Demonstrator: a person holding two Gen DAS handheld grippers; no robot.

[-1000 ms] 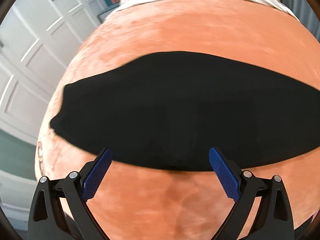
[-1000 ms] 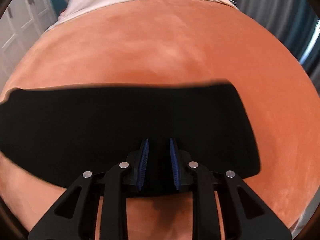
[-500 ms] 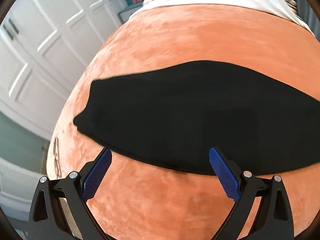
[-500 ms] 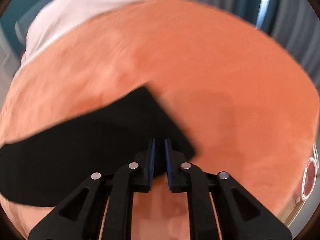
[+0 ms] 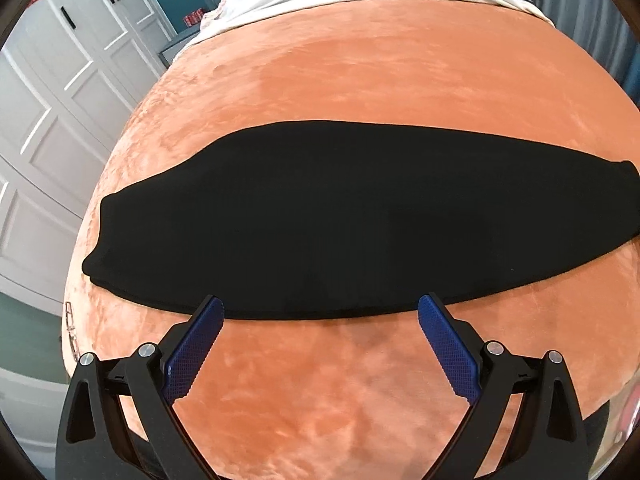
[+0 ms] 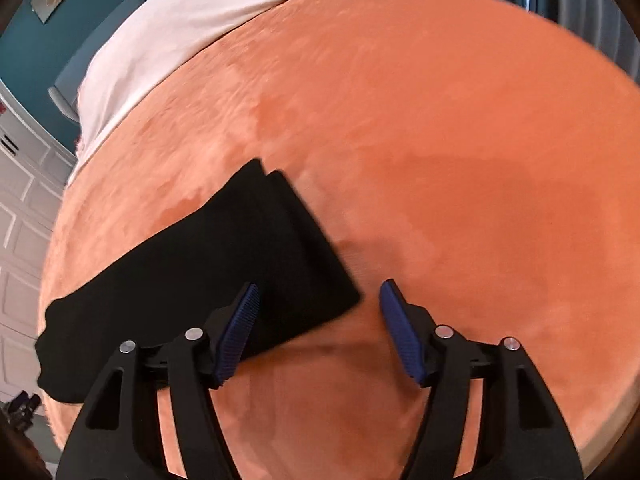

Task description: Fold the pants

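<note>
**Black pants lying flat on orange bed as right fingers let go**

Left wrist view: the left gripper is hovering with its fingers spread wide and empty, just short of the near long edge of the pants. The pants are lying as one long flat black band across the orange bed cover, running from 9 to 3 o'clock. Against the frame a second ago, the band is sitting further from the camera and its right end is now showing.

Right wrist view: the right gripper is opening its fingers, which were clenched a second ago; the pants' end corner is lying between them at 10 o'clock, pressed by neither pad. The view has also swung round, so the band is now slanting away toward 8 o'clock.

The cloth looks soft, light and limp, likely to sag and slide on the plush cover; pinching both layers at an end corner seems safest.
</note>
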